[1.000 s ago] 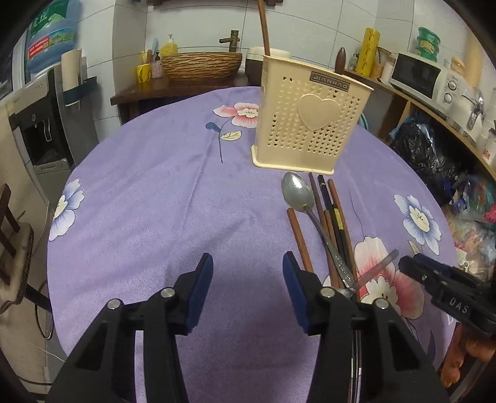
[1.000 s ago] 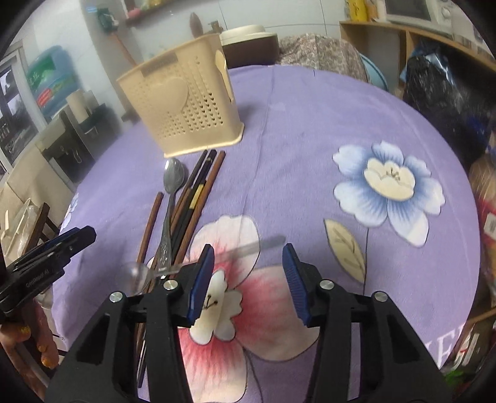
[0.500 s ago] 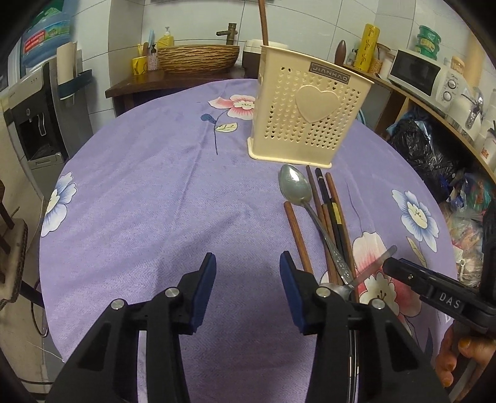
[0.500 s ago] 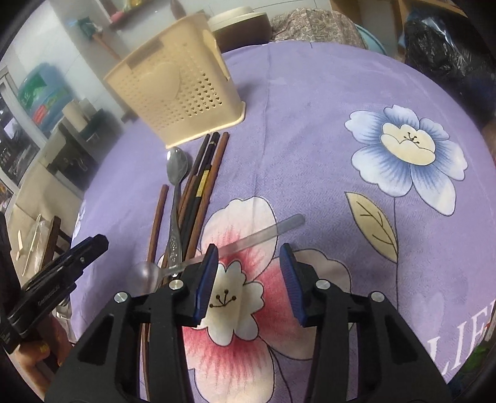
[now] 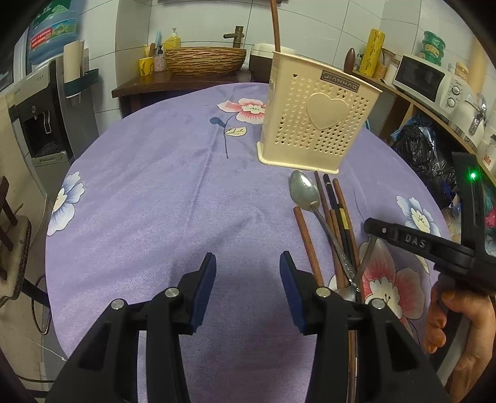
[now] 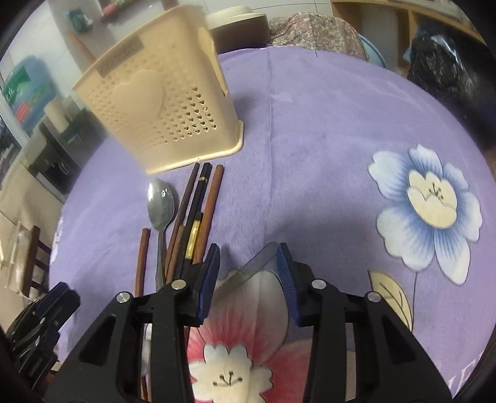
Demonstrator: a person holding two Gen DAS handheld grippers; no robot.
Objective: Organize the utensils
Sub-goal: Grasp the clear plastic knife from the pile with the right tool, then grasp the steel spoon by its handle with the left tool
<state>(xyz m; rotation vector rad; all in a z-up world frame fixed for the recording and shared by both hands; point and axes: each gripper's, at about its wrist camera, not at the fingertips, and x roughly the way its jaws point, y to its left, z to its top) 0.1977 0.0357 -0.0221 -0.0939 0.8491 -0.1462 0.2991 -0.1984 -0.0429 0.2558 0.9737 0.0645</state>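
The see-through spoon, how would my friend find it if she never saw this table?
Start at the cream basket with the heart, standing on the purple flowered cloth. Just in front lies a bundle of chopsticks and a metal spoon. The see-through spoon crosses their near ends, its handle between the right gripper fingers; it alone is clear plastic and lies slantwise.

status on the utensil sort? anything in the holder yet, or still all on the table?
Done: one brown stick already stands in the cream holder.
In hand: the right gripper straddles the clear spoon's handle; its jaws have just been closing, and a firm grip is not evident. The left gripper is open and empty.
Left: the metal spoon and the chopsticks lie on the purple cloth.
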